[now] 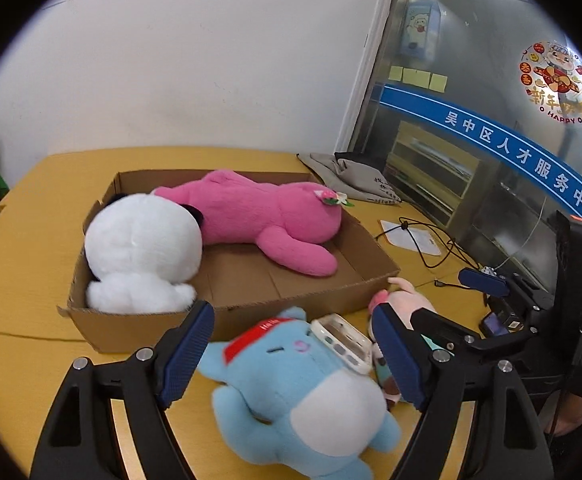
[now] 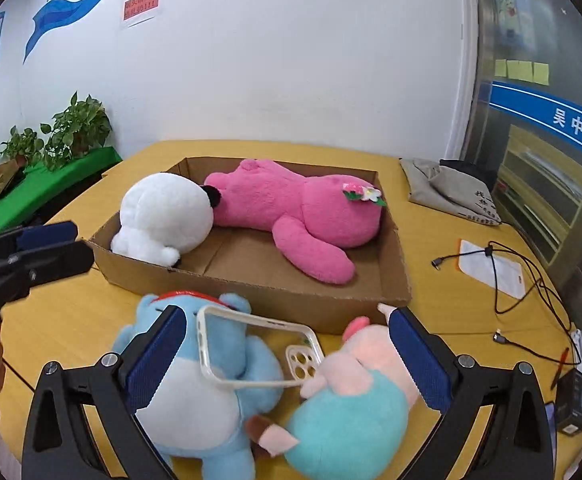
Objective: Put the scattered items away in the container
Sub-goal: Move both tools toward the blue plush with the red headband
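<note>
A cardboard box [image 1: 291,292] [image 2: 395,280] on the yellow table holds a white plush [image 1: 143,252] [image 2: 167,212] and a pink plush [image 1: 267,220] [image 2: 299,208]. In front of the box lie a blue plush [image 1: 299,392] [image 2: 207,392], a pink and teal plush [image 2: 355,400] [image 1: 407,300] and a clear phone case [image 1: 343,340] [image 2: 251,344] resting across them. My left gripper [image 1: 295,344] is open, its fingers either side of the blue plush. My right gripper [image 2: 287,352] is open, straddling the phone case and both plushes.
A grey cloth bag [image 1: 351,176] [image 2: 447,192] lies at the table's back right. Black cables [image 2: 531,280] and a white card [image 2: 491,268] lie at the right. Small dark devices [image 2: 575,404] sit near the right edge. Potted plants [image 2: 75,128] stand on the left.
</note>
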A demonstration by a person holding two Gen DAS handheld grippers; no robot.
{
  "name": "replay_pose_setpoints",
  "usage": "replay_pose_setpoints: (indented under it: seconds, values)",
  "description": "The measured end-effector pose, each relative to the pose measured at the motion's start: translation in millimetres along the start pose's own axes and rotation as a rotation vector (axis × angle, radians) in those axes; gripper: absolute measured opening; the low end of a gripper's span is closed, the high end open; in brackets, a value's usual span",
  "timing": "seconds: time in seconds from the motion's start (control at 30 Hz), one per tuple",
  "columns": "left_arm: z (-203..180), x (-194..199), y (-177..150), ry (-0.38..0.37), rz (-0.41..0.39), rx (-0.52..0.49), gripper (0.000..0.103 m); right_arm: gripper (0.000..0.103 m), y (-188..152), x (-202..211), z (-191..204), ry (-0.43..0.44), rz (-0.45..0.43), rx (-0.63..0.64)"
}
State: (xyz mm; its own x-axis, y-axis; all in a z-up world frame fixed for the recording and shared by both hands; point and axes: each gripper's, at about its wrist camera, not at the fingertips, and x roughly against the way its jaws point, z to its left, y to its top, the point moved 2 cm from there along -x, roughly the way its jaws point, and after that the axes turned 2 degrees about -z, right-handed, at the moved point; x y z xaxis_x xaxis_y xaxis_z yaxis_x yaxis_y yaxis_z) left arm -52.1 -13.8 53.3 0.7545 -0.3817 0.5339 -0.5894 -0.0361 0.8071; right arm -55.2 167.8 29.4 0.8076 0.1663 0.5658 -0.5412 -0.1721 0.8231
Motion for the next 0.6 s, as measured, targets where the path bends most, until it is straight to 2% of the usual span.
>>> replay_pose_setpoints:
  seconds: [0.1, 0.23, 0.6]
  values:
    - [-2.1, -4.5, -4.3, -0.034, 0.018, 0.038, 0.081, 0.103, -1.6, 2.7, -4.8, -0.002, -0.002, -0.01]
    - [-0.3, -3.8, -9.1, -0.023, 0.014, 0.069, 0.081, 0.103, -2.8, 3.1, -8.2, -0.014, -0.004, -0.011]
    - [0.7, -8.3, -13.1, -0.022, 0.021, 0.071, 0.081, 0.103, -7.0, -1.3, -6.8, -0.014, 0.006, -0.014]
